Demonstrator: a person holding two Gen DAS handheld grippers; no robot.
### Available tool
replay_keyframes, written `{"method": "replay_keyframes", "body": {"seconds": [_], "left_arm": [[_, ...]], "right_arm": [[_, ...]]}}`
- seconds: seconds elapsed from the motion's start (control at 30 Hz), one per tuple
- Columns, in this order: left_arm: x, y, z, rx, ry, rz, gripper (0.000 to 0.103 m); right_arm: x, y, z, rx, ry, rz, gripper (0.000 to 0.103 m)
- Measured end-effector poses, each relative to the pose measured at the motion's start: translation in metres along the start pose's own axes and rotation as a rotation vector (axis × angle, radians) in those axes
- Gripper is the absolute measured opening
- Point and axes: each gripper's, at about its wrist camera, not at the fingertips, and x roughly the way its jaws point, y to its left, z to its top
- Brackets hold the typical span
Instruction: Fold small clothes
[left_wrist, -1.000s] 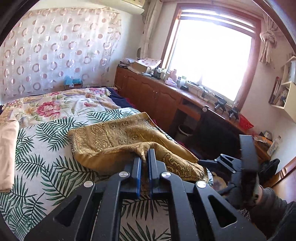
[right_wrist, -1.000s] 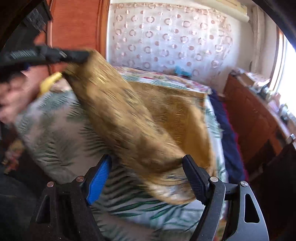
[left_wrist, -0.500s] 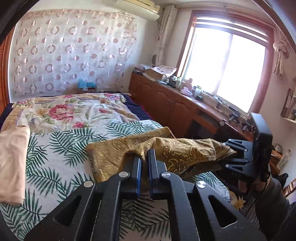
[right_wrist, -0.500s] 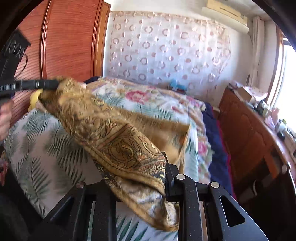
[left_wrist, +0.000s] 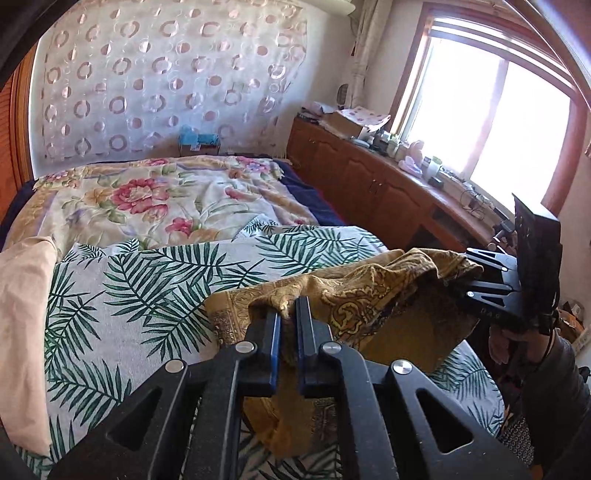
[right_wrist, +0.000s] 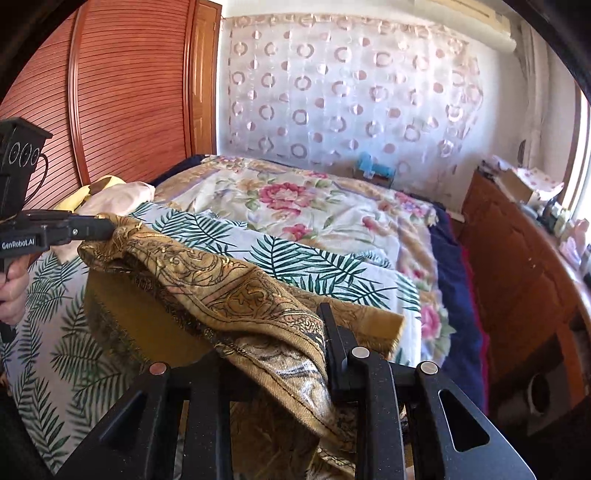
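Bed (left_wrist: 110, 280) under palm-leaf sheet; wooden cabinets (left_wrist: 369, 184) beneath window. Left tool (left_wrist: 287, 314) and right tool (right_wrist: 291, 332) each clamped on gold cloth (left_wrist: 369, 299), stretched above the bed's near edge.

Two tongs (left_wrist: 287, 325), one gold cloth (left_wrist: 369, 295), one bed (left_wrist: 147, 280).

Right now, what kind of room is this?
Most likely a bedroom at home: a bed with leafy and flowery covers, a wooden wardrobe, and a cluttered sideboard under the window.
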Motion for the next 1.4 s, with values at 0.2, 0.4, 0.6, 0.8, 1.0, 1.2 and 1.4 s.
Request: {"method": "replay_keyframes", "body": {"seconds": [0.2,0.4,0.6,0.8,1.0,1.2,1.4], "left_arm": [[0.018,0.012,-0.001,-0.019,0.030,0.018,0.007],[0.015,0.006,0.000,0.020,0.019,0.027,0.027],[0.005,0.002,0.001,0.066,-0.013,0.039,0.070],[0.026,0.011,-0.002,0.060,0.044,0.070,0.071],[0.046,0.019,-0.001,0.054,0.084,0.091,0.071],[0.058,0.026,-0.005,0.054,0.098,0.137,0.071],[0.059,0.034,-0.013,0.030,0.105,0.159,0.071]], "right_arm": [[0.022,-0.010,0.015,0.015,0.025,0.033,0.025],[0.034,-0.014,0.018,0.037,0.046,0.038,0.031],[0.042,-0.024,0.034,0.091,0.035,0.024,0.054],[0.024,-0.029,0.046,0.121,-0.028,-0.024,0.059],[-0.013,-0.030,0.017,0.139,-0.020,-0.053,0.059],[-0.022,-0.041,-0.014,0.183,0.098,-0.079,0.059],[-0.011,-0.051,-0.026,0.264,0.167,-0.018,0.009]]}}
